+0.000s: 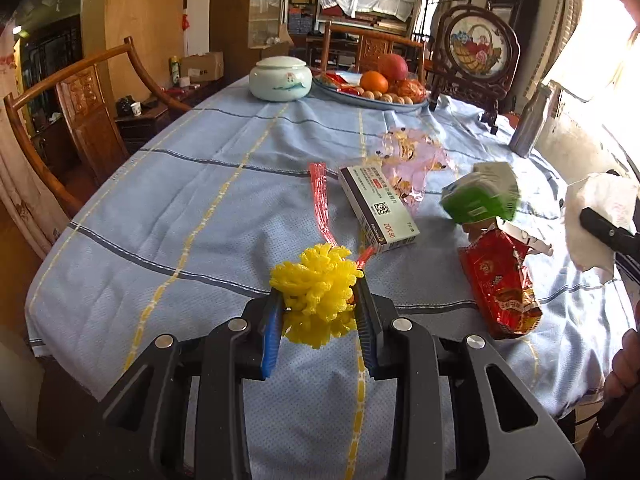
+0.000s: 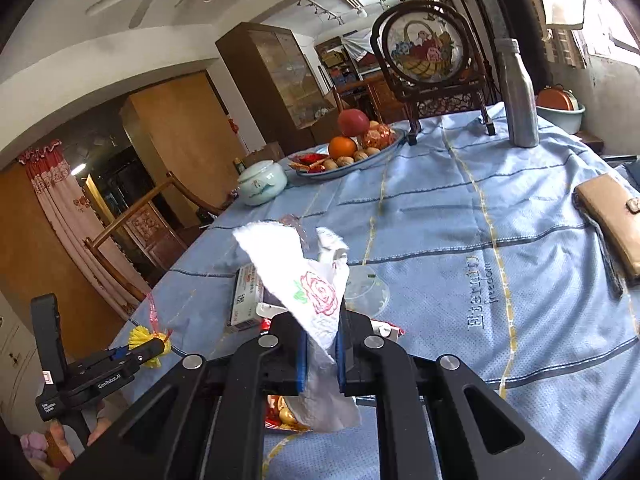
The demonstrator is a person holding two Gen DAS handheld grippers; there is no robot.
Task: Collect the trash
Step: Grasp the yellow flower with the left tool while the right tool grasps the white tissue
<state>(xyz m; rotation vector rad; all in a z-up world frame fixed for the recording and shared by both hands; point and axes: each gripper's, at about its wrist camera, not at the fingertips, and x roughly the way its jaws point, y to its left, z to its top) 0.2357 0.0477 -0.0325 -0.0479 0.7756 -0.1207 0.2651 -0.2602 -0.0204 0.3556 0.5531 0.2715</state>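
Plate (image 1: 340, 94): fruit, nuts. Jar (image 1: 280, 79): lidded. Left gripper (image 1: 320, 304) clenches yellow netting (image 1: 316, 284); right gripper (image 2: 322, 344) clenches tissue (image 2: 304, 280), hiding wrappers.

Blue checked tablecloth (image 1: 192, 184) across frame centre. Lidded ceramic jar (image 1: 280, 79) upper centre, fruit platter (image 1: 372, 94) just right of it. Round embroidered screen (image 1: 478, 50) upper right. Silver bottle (image 2: 519, 96) upper right. Tan wallet (image 2: 610, 224) right edge.

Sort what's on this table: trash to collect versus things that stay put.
Trash: yellow foam net in left gripper; napkin in right gripper; red snack bag; medicine box; green carton; clear wrapper.
Stays: fruit plate; lidded jar; bottle; wallet.
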